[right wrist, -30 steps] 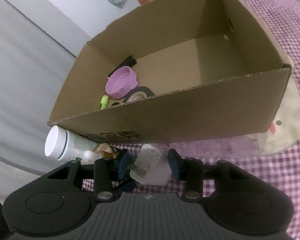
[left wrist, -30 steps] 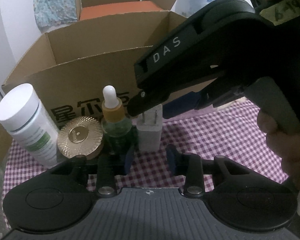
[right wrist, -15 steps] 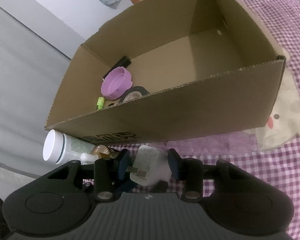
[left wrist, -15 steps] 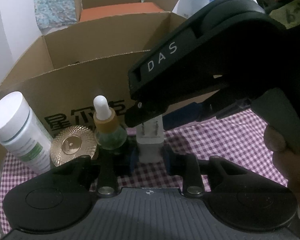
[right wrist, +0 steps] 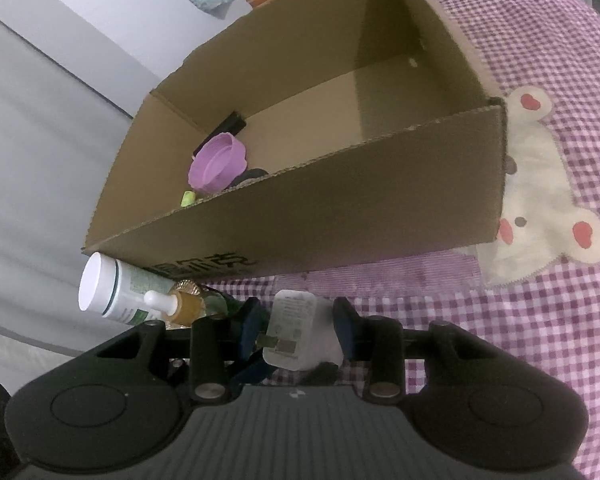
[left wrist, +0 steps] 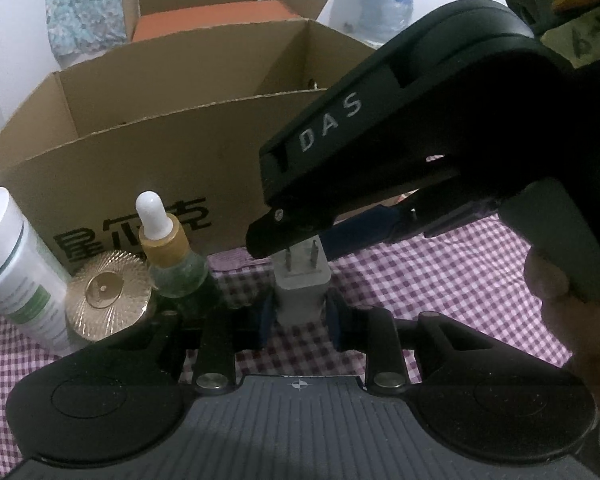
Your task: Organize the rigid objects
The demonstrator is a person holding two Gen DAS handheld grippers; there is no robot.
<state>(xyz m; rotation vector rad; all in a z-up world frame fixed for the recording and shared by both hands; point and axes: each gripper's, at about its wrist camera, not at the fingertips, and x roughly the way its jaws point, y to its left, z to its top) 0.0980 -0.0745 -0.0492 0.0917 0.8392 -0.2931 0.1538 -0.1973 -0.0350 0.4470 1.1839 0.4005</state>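
Thing in hand: small white two-prong plug adapter of hard plastic (left wrist: 302, 294), standing upright on the purple-and-white checked cloth (left wrist: 452, 280), prongs up, just in front of the open brown cardboard box (right wrist: 340, 216).
Left gripper (left wrist: 299, 316): level with the adapter's lower body, blue pads close on either flank; narrow, seemingly touching, though firm contact cannot be told for sure.
Right gripper (right wrist: 300, 326): reaching down from above and the right, blue pads either side of the adapter's upper body with a sliver of gap visible; narrow but apparently not clamped.
Long axis: vertical, from base on the cloth to prongs; both pairs of pads set across the short width.
Nearer hand: both at the adapter; left lower, right higher.
Direction of goal: box straight ahead and above, so lift first, then forward over the near wall.
Neighbours: green glass dropper bottle with white bulb (left wrist: 172, 264), ribbed gold round lid (left wrist: 108, 296) and white cylindrical tub (left wrist: 16, 268) just left of the adapter; risk of brushing the dropper.
Box contents: purple round lid (right wrist: 218, 162), other small items.
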